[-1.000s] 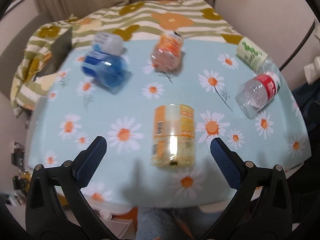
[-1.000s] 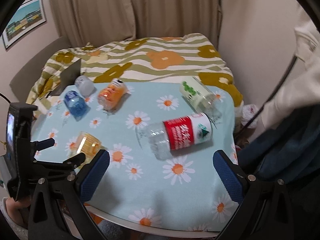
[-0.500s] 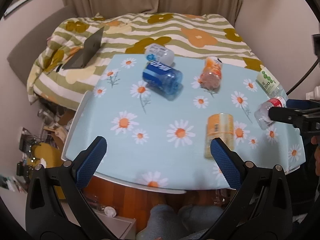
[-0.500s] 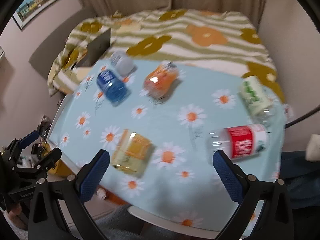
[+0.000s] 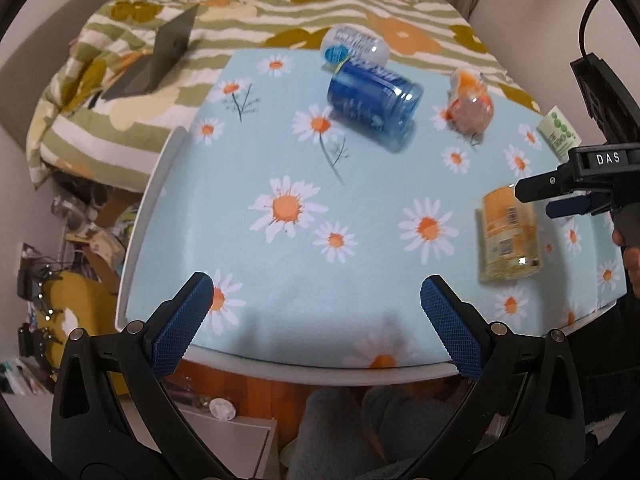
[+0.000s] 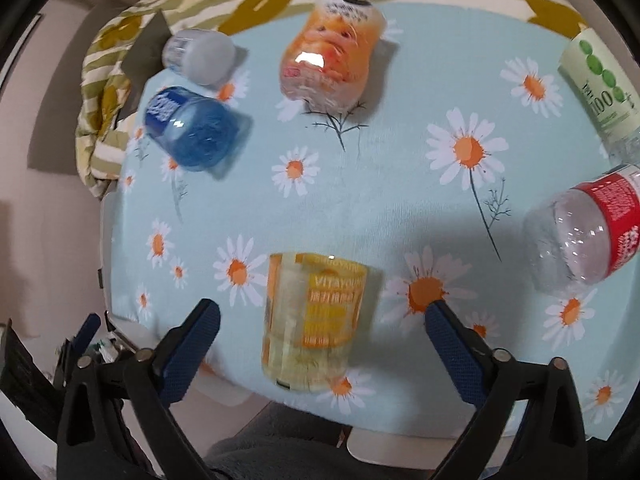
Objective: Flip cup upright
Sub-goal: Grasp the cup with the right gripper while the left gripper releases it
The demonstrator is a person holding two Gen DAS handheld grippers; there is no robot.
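The yellow cup point(image 6: 316, 320) lies on its side near the front edge of the desk point(image 6: 360, 208), its length running away from the camera, and the right tool point(image 6: 322, 332) hangs over it with both blue fingers spread wide, one on either side of the cup's body and neither touching it; that straddle looks like a line-up for a side grip, since a cup lying flat can only be caught across its round wall. From the left wrist view the same cup point(image 5: 506, 234) sits at the right of the daisy-print cloth with the right tool's tip over it, while the left tool point(image 5: 316, 322) is released, holds nothing and hangs over the near edge well apart from the cup, probably kept clear so the two do not collide. The other cut-bottle cups, blue point(image 6: 192, 134), orange point(image 6: 330, 56), red-labelled point(image 6: 584, 236) and green-dotted point(image 6: 600, 84), also lie tipped over farther back and to the sides, well apart from the yellow one, so there is room to swing it up. My judgement: the flip has not begun
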